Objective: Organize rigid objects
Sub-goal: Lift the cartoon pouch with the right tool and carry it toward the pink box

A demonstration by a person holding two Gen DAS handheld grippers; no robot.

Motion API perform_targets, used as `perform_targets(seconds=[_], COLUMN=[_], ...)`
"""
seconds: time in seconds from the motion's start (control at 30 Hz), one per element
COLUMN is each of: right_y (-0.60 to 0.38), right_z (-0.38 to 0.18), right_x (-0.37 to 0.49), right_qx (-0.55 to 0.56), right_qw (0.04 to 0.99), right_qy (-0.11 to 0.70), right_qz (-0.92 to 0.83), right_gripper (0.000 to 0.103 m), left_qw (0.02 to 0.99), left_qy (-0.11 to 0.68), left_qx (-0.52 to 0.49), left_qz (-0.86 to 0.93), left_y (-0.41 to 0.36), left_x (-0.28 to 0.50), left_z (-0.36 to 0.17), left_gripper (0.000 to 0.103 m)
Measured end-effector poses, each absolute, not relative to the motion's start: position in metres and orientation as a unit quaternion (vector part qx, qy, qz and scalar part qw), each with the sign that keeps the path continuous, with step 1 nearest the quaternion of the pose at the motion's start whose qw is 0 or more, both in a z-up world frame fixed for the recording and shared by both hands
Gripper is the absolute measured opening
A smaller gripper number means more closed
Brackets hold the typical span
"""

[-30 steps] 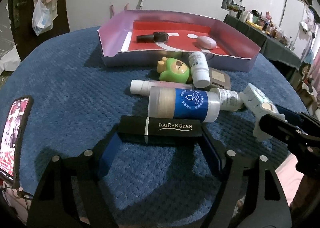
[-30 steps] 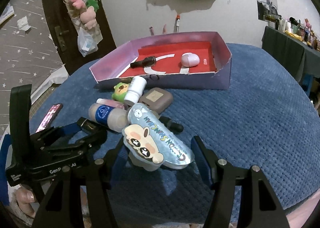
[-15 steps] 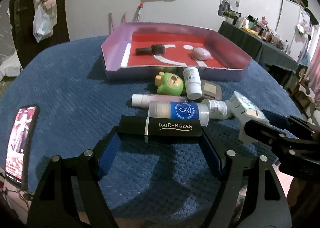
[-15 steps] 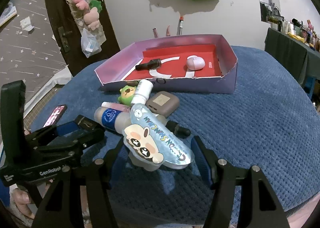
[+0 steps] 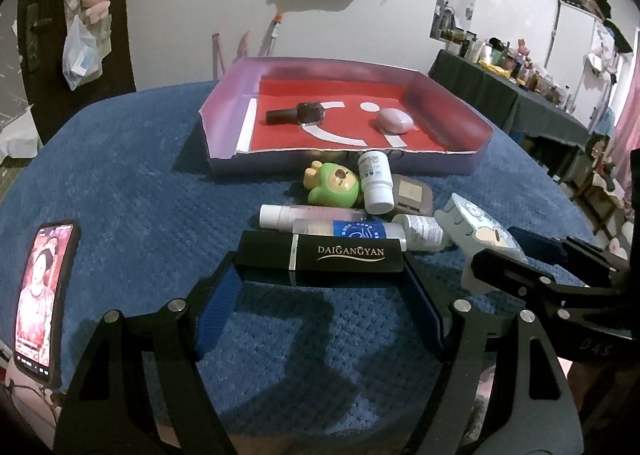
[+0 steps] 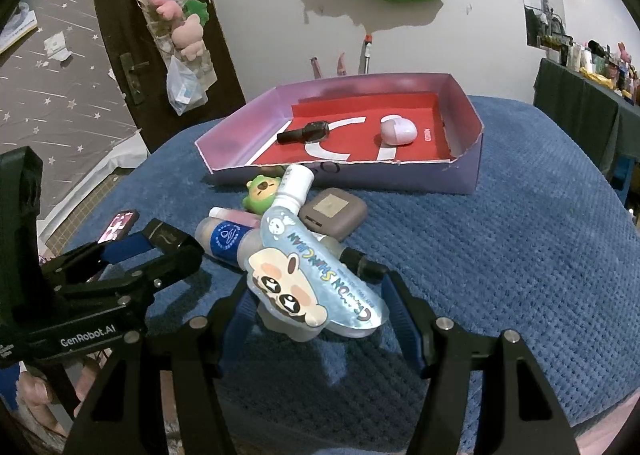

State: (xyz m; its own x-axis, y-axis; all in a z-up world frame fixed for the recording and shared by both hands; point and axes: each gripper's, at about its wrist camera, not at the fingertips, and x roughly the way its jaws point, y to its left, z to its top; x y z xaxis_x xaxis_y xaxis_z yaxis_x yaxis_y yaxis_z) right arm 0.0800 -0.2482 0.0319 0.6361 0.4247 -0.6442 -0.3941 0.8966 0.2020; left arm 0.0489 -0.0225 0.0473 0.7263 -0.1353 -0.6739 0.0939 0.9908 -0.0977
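At the far left, on the blue-covered counter (image 5: 120,183), we see a phone (image 5: 38,295) lying flat with its screen lit. Next, our left hand-held gripper (image 5: 320,275) grips a black box marked DAIGANGYAN (image 5: 320,253) by its two ends, the box crosswise and lifted just above the cloth. Beyond it lies the loose pile: a pink-tinted tube (image 5: 304,212), a clear bottle with a blue label (image 5: 352,231), a green bear toy (image 5: 332,187), a white bottle (image 5: 376,181) resting against the toy, and a brown case (image 5: 412,191). Behind the pile sits the purple tray with a red floor (image 5: 224,123), holding a dark watch (image 5: 298,115) and a pale pink oval case (image 5: 394,121), well apart. To the right, our right hand-held gripper (image 6: 320,311) clamps a cup with a cartoon-face foil lid (image 6: 316,283), tilted, held above the cloth just beside the pile. The left hand-held gripper also shows at that view's left edge.
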Motion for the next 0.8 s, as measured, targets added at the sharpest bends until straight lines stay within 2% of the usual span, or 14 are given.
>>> perform_targets(seconds=[0.8], right_y=[-0.251], right_z=[0.056], right_x=[0.105], right_qx=[0.032], right_qw=[0.906], right_qy=[0.346], right_qz=[0.242], right_gripper=[0.066], left_qw=[0.934], left_qy=[0.345], left_qx=[-0.018], left_qz=[-0.094], left_y=[-0.032], left_x=[0.079], left_z=[0.076], left_gripper=[0.076])
